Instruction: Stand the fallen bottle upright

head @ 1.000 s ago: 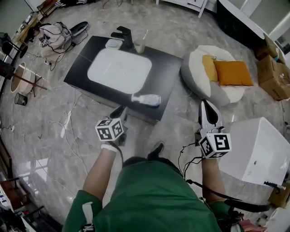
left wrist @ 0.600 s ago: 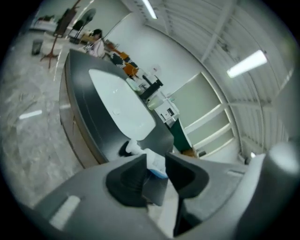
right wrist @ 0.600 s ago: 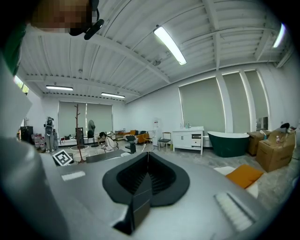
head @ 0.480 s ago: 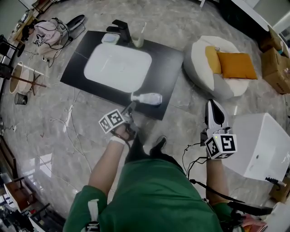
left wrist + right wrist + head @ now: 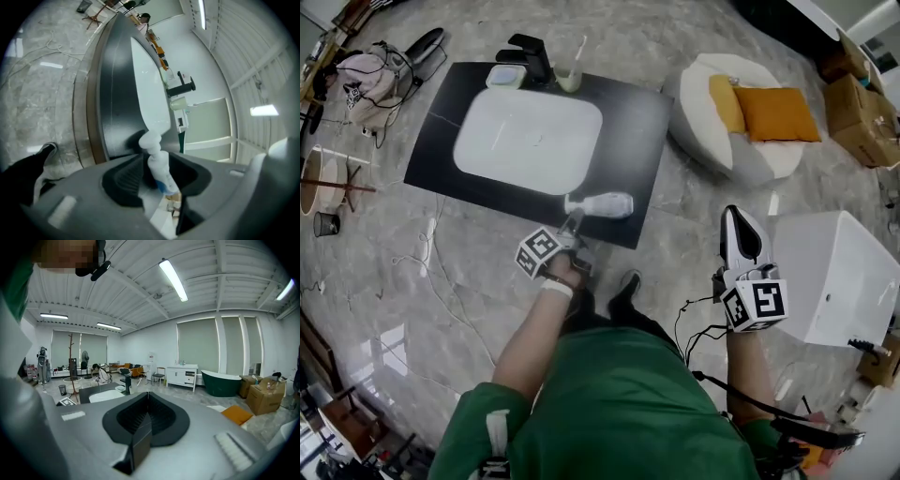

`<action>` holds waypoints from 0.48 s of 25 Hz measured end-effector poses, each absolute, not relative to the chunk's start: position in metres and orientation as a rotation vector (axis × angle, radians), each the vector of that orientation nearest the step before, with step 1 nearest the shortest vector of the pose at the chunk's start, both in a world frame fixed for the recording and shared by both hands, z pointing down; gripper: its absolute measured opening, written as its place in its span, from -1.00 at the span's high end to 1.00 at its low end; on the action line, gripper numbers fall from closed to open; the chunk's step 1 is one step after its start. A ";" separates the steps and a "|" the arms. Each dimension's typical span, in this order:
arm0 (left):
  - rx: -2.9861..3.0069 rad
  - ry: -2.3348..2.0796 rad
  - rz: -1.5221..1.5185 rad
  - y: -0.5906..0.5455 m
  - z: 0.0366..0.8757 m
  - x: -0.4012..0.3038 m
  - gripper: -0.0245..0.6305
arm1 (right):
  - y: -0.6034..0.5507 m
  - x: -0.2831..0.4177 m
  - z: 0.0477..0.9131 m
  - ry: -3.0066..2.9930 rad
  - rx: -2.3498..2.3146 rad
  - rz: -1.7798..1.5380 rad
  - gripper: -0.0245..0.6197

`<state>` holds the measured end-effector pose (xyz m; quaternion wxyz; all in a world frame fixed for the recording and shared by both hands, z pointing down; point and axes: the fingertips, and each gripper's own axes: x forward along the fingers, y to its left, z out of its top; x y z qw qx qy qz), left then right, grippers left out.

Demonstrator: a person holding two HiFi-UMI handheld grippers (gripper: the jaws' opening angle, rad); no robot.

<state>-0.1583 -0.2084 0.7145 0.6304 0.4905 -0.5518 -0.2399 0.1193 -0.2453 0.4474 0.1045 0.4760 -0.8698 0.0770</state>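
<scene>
Marble floor runs all around a low black surface that carries a white basin, a black faucet and a pale cup with a slim stick standing in it. The basin looks empty from where I stand.

The fallen bottle lies on its side near the front edge of that surface, cap end toward the left hand-held gripper. That gripper's jaws are opening, and the bottle sits in the gap between them without being pressed yet. The right hand-held gripper hangs well apart over the floor, jaws pressed together on nothing.

I'd judge the bottle to be light, smooth white plastic, round enough to roll or slip. A hold across the body just below the neck should tip it up cleanly. How full it is I cannot tell.
</scene>
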 end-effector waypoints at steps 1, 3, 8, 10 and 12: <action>1.107 -1.260 -0.574 -0.210 0.716 -0.158 0.40 | -0.245 0.117 0.449 -2.562 1.399 0.225 0.92; 1.079 -1.254 -0.612 -0.212 0.719 -0.157 0.38 | -0.243 0.114 0.451 -2.551 1.395 0.226 0.92; 1.028 -1.248 -0.671 -0.220 0.725 -0.160 0.35 | -0.239 0.112 0.456 -2.518 1.394 0.217 0.92; 1.016 -1.245 -0.695 -0.223 0.725 -0.161 0.36 | -0.237 0.114 0.457 -2.499 1.404 0.224 0.92; 1.007 -1.253 -0.719 -0.226 0.726 -0.164 0.40 | -0.235 0.117 0.459 -2.491 1.405 0.222 0.92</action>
